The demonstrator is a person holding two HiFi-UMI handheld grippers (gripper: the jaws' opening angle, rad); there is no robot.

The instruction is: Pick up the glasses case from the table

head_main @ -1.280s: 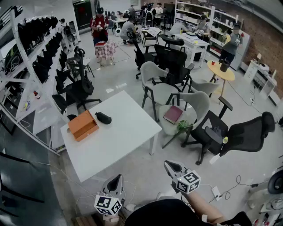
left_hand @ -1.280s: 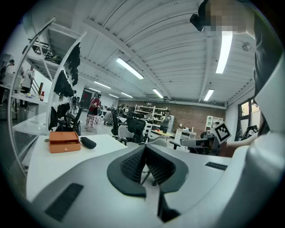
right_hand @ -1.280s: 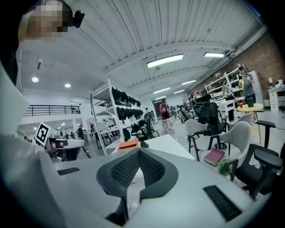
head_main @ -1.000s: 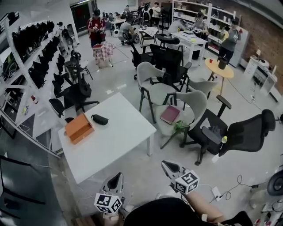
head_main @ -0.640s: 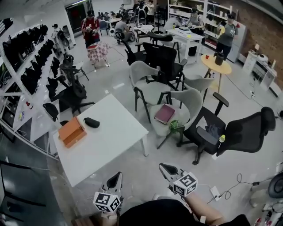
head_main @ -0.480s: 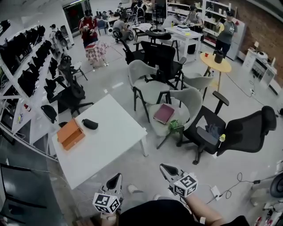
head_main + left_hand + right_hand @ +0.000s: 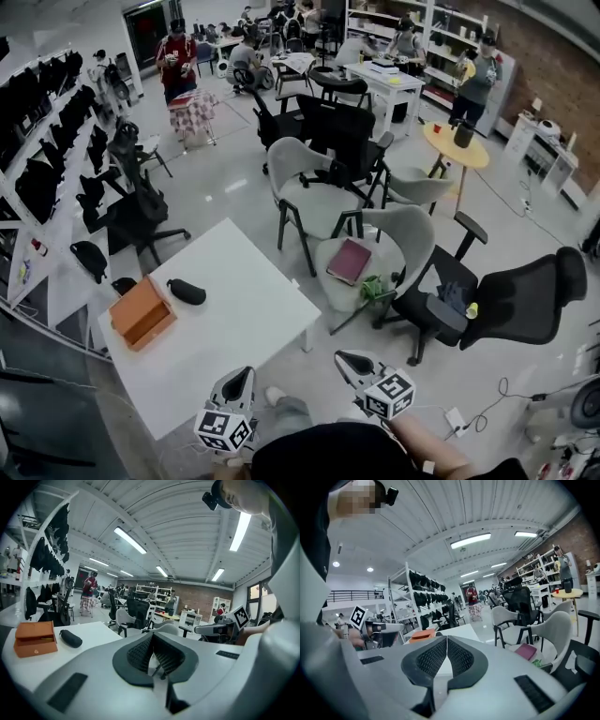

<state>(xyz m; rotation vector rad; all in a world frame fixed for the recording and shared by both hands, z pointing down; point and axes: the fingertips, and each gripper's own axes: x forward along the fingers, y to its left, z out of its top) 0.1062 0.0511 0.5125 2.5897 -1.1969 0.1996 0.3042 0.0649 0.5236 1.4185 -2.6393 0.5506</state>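
Closer than a second ago, the white table (image 7: 244,319) now reaches almost to both grippers. On its left part the black glasses case (image 7: 186,292) lies just right of an orange box (image 7: 141,312). The left gripper (image 7: 240,373) at the table's near edge and the right gripper (image 7: 343,357) beyond its near corner both have jaws closed on nothing.

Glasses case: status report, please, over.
Left gripper and right gripper both shut, empty, short of the table. Glasses case lies untouched beside orange box. No obstacle before it.
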